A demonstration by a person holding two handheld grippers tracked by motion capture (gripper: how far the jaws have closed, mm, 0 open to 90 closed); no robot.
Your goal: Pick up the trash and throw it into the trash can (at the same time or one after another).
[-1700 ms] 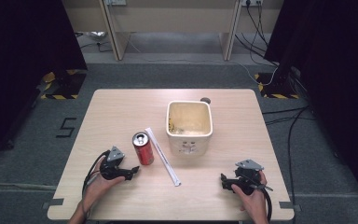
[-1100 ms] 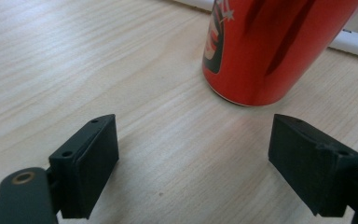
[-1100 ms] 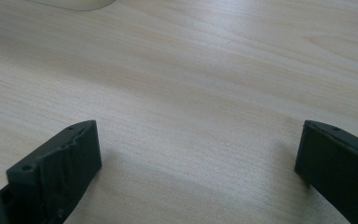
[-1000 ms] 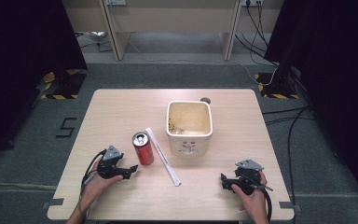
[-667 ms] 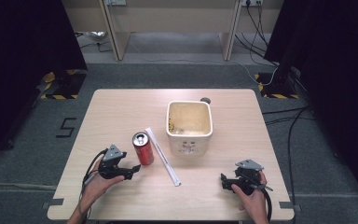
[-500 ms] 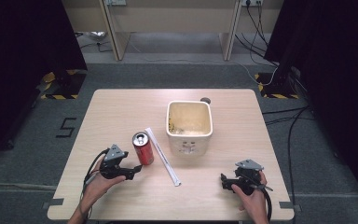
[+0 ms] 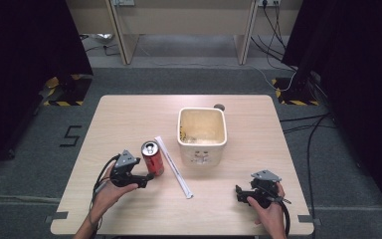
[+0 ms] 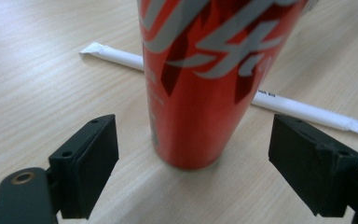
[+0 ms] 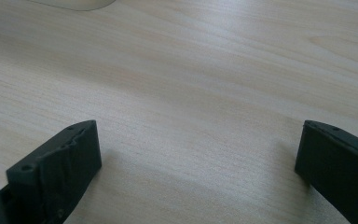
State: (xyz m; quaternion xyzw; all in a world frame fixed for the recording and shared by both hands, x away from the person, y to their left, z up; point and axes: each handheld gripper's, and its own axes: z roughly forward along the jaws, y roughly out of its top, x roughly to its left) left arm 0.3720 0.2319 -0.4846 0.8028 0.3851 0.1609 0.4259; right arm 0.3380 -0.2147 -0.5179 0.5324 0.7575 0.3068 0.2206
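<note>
Jaws of my left gripper (image 7: 144, 180) stand wide open around the upright red aluminium can (image 8: 205, 79), probably not touching it; my open right gripper (image 7: 239, 193) rests well apart on the wooden table (image 7: 129, 114).

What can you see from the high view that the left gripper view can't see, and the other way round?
The high view takes in the whole table, the cream bin, the right tongs and both hands. The left gripper view, up close, gives the grey lettering on the can's side and the left tongs with jaws wide apart, the can standing between them untouched. Both share the red can and the wrapped white straw lying beside it.
</note>
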